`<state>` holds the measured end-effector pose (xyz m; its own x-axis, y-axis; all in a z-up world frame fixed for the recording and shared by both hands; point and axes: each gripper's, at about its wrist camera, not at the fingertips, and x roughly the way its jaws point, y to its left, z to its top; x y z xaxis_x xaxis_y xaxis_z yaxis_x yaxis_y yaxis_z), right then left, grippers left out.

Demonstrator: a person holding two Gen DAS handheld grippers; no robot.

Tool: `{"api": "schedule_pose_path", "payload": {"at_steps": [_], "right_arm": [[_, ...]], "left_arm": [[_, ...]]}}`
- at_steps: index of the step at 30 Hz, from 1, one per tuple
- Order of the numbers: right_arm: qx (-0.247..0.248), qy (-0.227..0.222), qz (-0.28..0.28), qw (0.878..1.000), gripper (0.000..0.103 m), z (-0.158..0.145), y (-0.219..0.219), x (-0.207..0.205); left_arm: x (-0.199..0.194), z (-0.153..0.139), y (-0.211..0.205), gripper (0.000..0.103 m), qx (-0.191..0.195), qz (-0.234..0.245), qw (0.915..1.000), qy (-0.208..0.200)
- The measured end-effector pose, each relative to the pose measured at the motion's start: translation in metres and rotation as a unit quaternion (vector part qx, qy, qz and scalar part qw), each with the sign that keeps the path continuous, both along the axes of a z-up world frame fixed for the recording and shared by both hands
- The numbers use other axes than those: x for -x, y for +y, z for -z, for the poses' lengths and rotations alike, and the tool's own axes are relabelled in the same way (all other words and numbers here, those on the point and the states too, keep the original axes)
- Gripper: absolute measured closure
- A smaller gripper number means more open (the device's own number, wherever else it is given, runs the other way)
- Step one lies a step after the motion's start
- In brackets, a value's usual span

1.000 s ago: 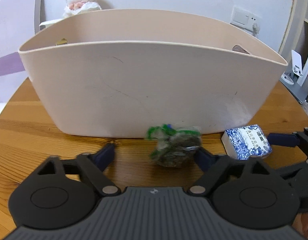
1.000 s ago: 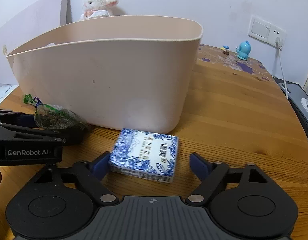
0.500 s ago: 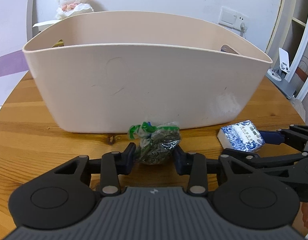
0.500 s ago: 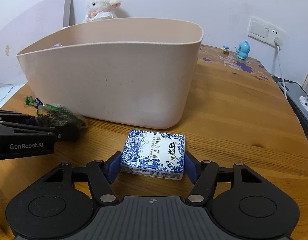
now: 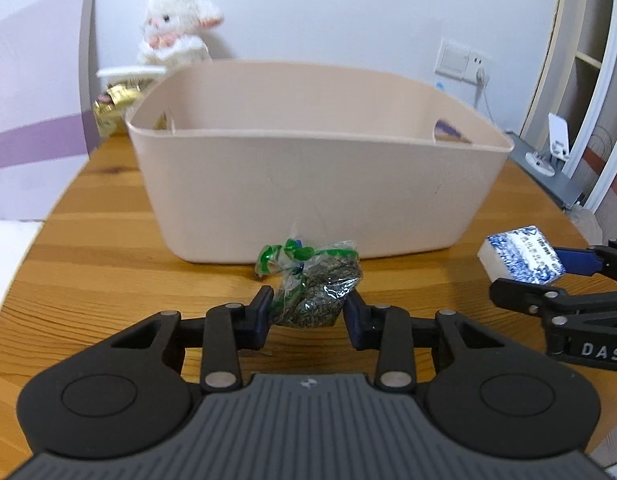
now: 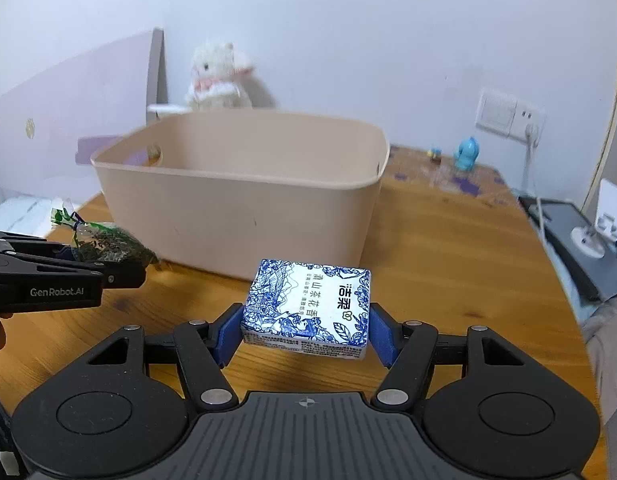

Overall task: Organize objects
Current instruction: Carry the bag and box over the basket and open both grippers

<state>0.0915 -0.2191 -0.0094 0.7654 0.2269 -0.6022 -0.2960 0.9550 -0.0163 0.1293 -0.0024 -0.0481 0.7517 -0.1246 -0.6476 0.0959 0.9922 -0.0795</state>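
A beige plastic basket stands on the round wooden table; it also shows in the right wrist view. My left gripper is shut on a clear bag of dried green leaves and holds it above the table in front of the basket; the bag also shows in the right wrist view. My right gripper is shut on a blue-and-white tissue pack, lifted off the table to the right of the left gripper; the pack also shows in the left wrist view.
A white plush lamb and a gold-wrapped packet sit behind the basket at the left. A small blue figurine stands on the far right of the table. A wall socket with a cable is beyond.
Both grippers closed on their objects, the left on the leaf bag and the right on the tissue pack, then lifted them off the table and drew back from the basket.
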Motion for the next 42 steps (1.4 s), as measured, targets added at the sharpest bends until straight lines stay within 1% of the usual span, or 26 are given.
{"api": "schedule_pose_path", "payload": {"at_steps": [6,12,18,22,24,27,30,35,38,42], "right_arm": [[-0.004,-0.044,-0.003,0.999,0.041,-0.032,-0.002,0.019],[-0.006,-0.084,-0.009,0.996,0.041,-0.061,0.002,0.019],[-0.013,-0.114,-0.005,0.993,0.041,-0.082,0.006,0.003],[-0.014,-0.130,-0.001,0.991,0.041,-0.092,0.011,-0.013],[-0.010,-0.138,0.000,0.990,0.041,-0.095,0.015,-0.021],[-0.003,-0.141,-0.001,0.990,0.041,-0.097,0.021,-0.036],[0.003,-0.138,-0.001,0.990,0.041,-0.095,0.030,-0.056],[0.002,-0.103,-0.008,0.995,0.041,-0.082,0.039,-0.093],[0.014,-0.076,-0.013,0.997,0.041,-0.070,0.045,-0.114],[0.035,-0.036,-0.018,0.999,0.041,-0.049,0.052,-0.137]], "left_arm": [[0.025,-0.030,0.009,0.064,-0.003,-0.001,0.9994,-0.035],[0.038,-0.061,0.017,0.064,-0.012,-0.001,0.9972,-0.073],[0.033,-0.091,0.021,0.064,-0.020,-0.004,0.9937,-0.110],[0.019,-0.105,0.023,0.064,-0.027,-0.007,0.9918,-0.125],[0.007,-0.108,0.024,0.064,-0.032,-0.010,0.9913,-0.127],[-0.015,-0.111,0.024,0.064,-0.041,-0.013,0.9911,-0.126],[-0.040,-0.108,0.024,0.064,-0.047,-0.015,0.9920,-0.116],[-0.078,-0.098,0.020,0.064,-0.066,-0.011,0.9934,-0.094],[-0.102,-0.088,0.014,0.064,-0.075,-0.009,0.9954,-0.060],[-0.126,-0.071,0.006,0.064,-0.091,0.000,0.9956,-0.020]]}}
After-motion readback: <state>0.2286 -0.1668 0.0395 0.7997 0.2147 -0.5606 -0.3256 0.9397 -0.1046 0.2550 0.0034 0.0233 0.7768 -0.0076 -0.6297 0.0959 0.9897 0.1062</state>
